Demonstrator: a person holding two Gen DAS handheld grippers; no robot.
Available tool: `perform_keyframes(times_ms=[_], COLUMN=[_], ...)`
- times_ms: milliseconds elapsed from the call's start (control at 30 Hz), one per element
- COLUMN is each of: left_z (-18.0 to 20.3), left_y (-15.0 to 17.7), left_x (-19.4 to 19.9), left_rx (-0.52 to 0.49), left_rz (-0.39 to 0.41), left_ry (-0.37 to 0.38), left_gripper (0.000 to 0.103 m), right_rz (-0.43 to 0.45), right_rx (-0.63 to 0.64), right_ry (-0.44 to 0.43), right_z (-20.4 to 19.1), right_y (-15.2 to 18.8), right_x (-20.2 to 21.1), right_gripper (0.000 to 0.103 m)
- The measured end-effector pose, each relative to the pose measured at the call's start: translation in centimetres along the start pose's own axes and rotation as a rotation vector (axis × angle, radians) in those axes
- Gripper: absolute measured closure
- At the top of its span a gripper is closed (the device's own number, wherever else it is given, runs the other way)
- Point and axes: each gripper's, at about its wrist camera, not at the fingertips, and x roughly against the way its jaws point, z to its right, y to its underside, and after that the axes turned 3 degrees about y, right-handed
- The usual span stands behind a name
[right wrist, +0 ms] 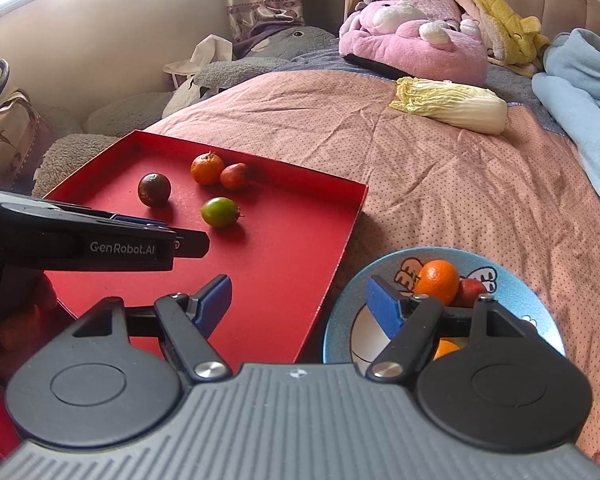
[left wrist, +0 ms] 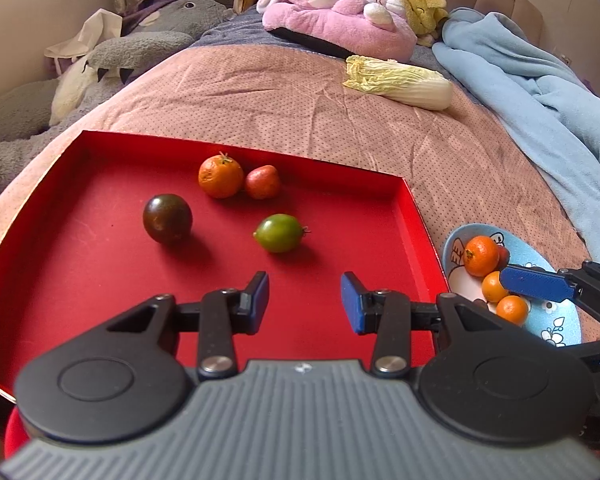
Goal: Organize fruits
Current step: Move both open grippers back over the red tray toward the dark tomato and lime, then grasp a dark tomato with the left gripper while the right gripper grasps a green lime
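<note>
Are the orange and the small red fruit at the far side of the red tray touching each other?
Touching. In the left wrist view the orange and the small red fruit press together with no red tray floor visible between them; the right wrist view agrees.

Four fruits on the red tray, four in the blue bowl, one cabbage

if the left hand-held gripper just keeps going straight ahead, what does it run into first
Most likely the green fruit on the red tray: it sits just ahead of the open left hand-held gripper, slightly left of centre. Depth is uncertain.
</note>
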Motion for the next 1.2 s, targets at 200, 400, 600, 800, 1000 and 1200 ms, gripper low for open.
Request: perform_keyframes(times_ms=[200, 400, 600, 800, 1000, 1200], left_z=[-1.5, -3.3, -4.5, -5.3, -6.0, -6.7], left_y=[-0.2, -0.4, -0.5, -0.5, -0.8, -0.9], left_x=[-0.3, -0.6, -1.0, -1.4, -1.6, -1.5], left_rx=[0.021, 0.047, 0.067, 0.081, 0.086, 0.095], left_rz=[-0.003, -0.007, -0.012, -0.014, -0.013, -0.009], left_ry=[-0.018, -0.042, -0.061, -0.088, -0.107, -0.111], left_gripper=[0.06, 0.06, 0.06, 0.06, 0.06, 0.06], right_rz=[-0.011, -0.02, -0.033, -0.042, -0.048, -0.051], right_rx=[0.033, 0.059, 0.077, 0.098, 0.121, 0.124], right_ry=[-0.03, -0.057, -0.076, -0.104, -0.127, -0.134], right_z=[-1.7, -3.1, -4.1, -5.2, -6.0, -6.5], right_y=[-1.0, -1.9, -2.3, -2.8, -3.3, -3.9], right_x=[-1.5, -3.3, -4.6, -5.9, -7.0, -8.1], right_gripper=[0.025, 0.025, 0.025, 0.025, 0.026, 0.032])
